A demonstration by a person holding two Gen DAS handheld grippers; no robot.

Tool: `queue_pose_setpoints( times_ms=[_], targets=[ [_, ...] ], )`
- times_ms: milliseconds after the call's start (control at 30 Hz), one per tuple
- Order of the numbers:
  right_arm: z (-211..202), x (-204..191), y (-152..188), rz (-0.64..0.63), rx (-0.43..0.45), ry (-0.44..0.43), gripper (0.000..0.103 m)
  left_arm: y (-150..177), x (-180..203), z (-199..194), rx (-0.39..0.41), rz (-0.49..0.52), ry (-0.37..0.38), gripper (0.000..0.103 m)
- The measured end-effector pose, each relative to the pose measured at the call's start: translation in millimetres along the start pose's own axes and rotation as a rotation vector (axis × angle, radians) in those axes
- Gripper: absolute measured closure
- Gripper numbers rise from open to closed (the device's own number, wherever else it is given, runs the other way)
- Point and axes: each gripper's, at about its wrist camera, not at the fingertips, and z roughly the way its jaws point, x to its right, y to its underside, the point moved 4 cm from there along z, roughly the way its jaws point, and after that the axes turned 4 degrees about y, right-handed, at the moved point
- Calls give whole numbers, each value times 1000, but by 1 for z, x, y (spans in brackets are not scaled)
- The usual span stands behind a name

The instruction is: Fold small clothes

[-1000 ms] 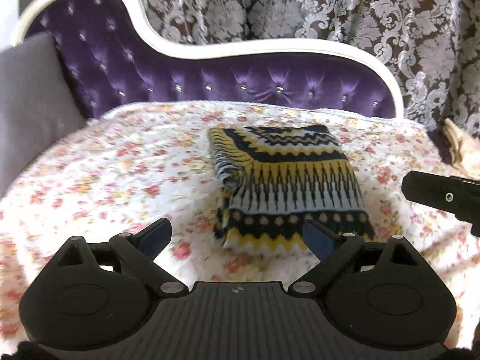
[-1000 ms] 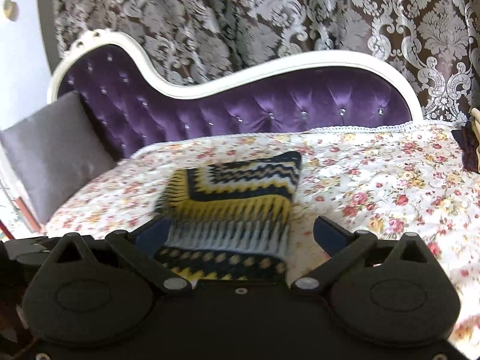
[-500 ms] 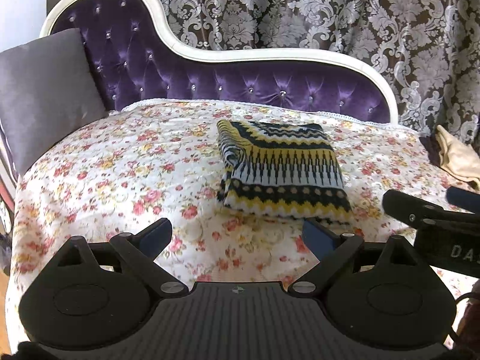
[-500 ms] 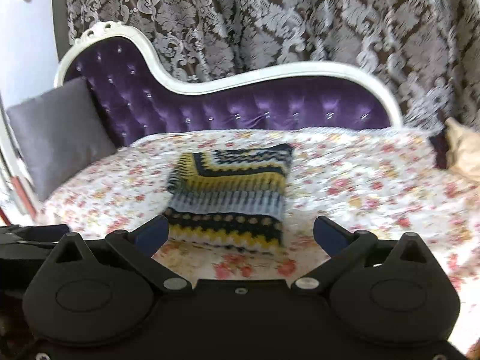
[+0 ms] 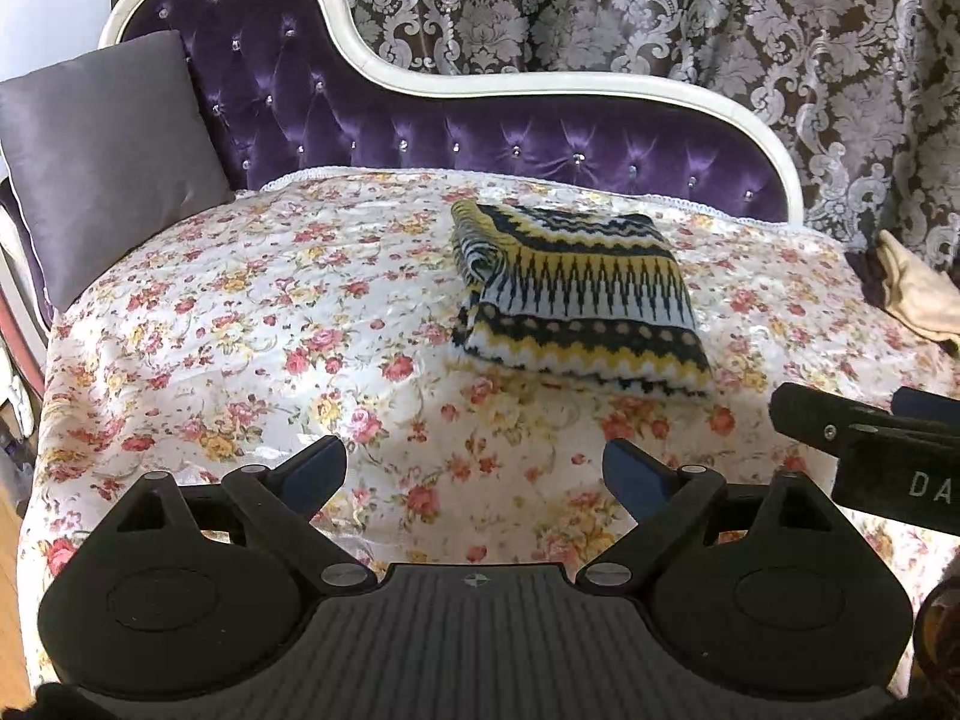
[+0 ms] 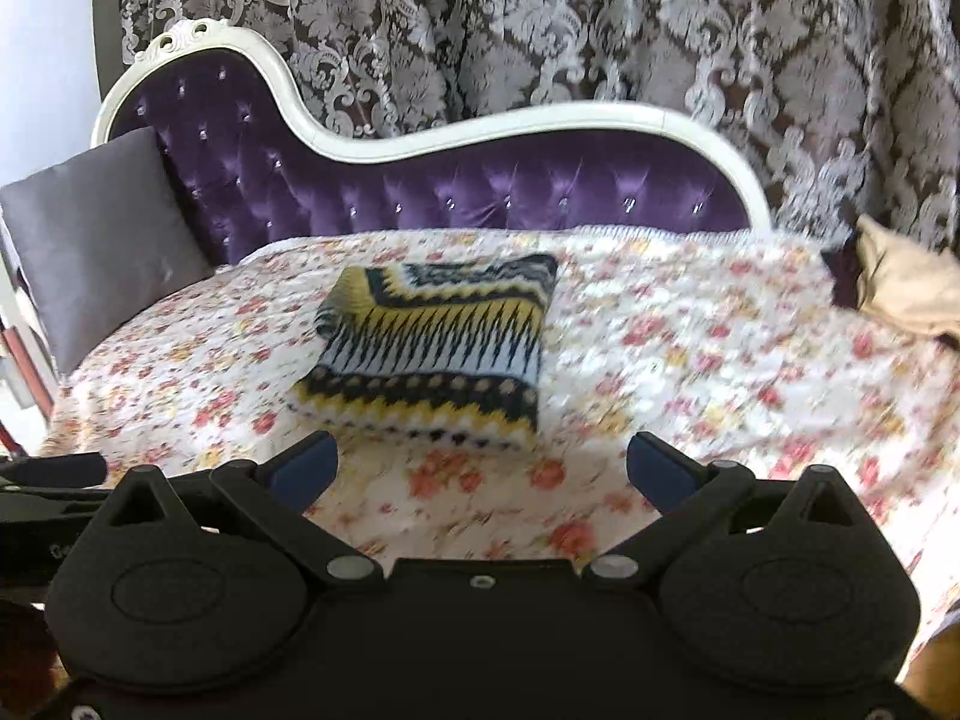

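Left wrist view: we see the left gripper (image 5: pixel 474 468) with its two blue-padded fingers spread wide, holding and touching nothing, hanging above the floral bedspread (image 5: pixel 270 324). One folded patterned knit garment (image 5: pixel 576 294) lies flat on the bedspread ahead, apart from the fingers. We count one grey cushion (image 5: pixel 102 156), one purple tufted headboard (image 5: pixel 480 138) and one beige cloth (image 5: pixel 918 294) at the right edge. The right gripper's (image 5: pixel 870 438) dark body enters at right.

Right wrist view: we see the right gripper (image 6: pixel 480 468) likewise spread wide and empty. The one garment (image 6: pixel 432 348) lies ahead on the bedspread (image 6: pixel 690 348), clear of both fingers. The picture is slightly blurred.
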Motion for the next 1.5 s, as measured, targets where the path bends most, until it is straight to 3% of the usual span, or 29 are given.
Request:
queue_pose_setpoints(
  times_ms=[1500],
  targets=[
    [8, -1, -2, 34, -45, -28, 1, 0, 1, 4, -27, 15, 8, 10]
  ],
)
